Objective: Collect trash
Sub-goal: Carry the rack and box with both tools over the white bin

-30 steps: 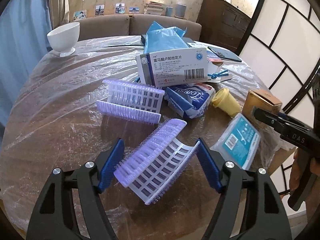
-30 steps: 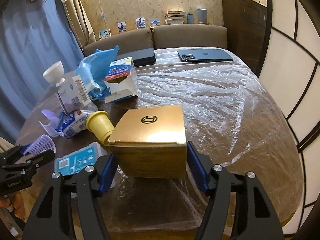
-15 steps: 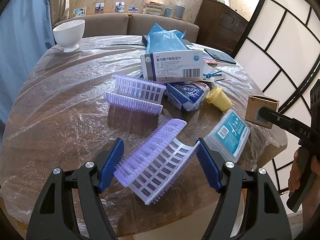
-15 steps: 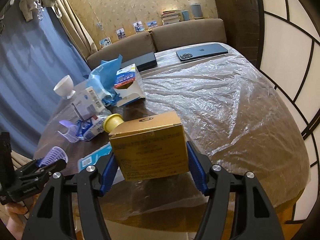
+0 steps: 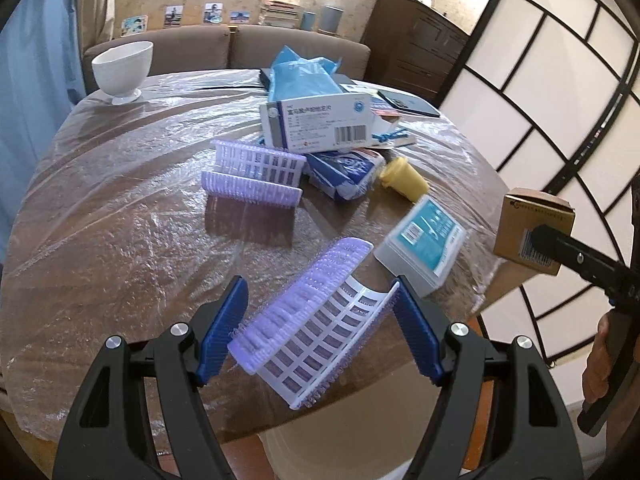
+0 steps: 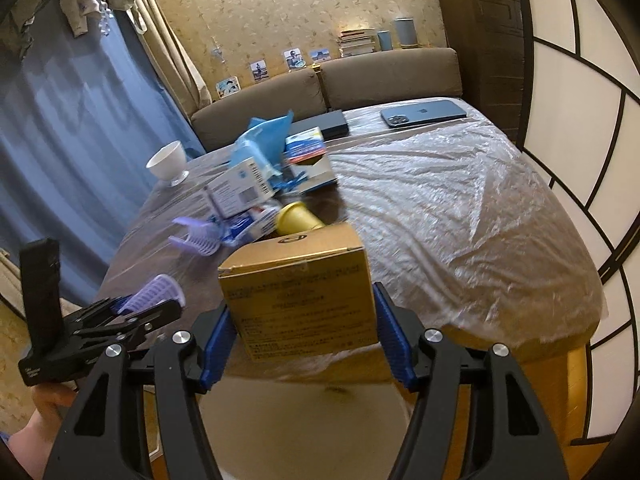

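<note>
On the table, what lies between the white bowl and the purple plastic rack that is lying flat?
Nothing: in the left wrist view, only bare plastic-covered table stretches from the white bowl to the purple rack.

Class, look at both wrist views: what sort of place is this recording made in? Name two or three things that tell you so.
Most likely a home living room. A brown sofa stands behind the plastic-covered table, small photos and stacked books line the ledge above it, and a blue curtain hangs at one side.
</note>
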Demonstrator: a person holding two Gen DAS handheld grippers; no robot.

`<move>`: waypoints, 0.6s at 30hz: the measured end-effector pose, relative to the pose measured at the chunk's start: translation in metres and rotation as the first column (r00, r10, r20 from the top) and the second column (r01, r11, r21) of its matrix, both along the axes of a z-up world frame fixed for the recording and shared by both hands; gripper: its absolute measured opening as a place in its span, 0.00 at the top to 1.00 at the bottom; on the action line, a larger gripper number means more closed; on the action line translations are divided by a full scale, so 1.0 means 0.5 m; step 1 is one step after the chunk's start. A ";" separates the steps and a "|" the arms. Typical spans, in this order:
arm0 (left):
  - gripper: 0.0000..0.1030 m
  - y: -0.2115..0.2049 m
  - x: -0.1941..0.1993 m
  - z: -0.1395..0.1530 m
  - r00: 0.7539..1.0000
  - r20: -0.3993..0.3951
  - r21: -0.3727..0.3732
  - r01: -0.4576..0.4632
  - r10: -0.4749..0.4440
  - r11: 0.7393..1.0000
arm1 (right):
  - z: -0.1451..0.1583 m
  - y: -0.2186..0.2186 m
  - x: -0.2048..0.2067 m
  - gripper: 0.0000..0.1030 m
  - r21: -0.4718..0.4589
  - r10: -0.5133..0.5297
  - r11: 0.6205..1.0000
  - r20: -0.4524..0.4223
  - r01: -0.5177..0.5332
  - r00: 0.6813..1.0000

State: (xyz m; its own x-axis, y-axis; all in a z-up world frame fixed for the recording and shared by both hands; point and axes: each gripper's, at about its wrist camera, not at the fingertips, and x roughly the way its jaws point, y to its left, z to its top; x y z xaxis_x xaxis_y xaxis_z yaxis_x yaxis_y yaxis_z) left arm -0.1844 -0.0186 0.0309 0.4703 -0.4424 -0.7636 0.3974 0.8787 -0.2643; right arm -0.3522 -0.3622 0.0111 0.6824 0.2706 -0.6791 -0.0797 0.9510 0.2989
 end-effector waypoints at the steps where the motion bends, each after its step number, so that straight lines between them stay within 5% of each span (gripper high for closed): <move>1: 0.28 -0.001 -0.004 0.001 1.000 -0.001 -0.002 0.007 -0.007 1.000 | 0.001 0.009 -0.010 0.39 0.001 0.006 1.000 -0.001 -0.006 1.000; 18: 0.28 -0.019 -0.097 -0.007 0.999 -0.041 0.025 0.004 -0.003 1.000 | -0.047 0.025 -0.081 0.39 0.010 0.177 0.984 -0.112 -0.177 0.978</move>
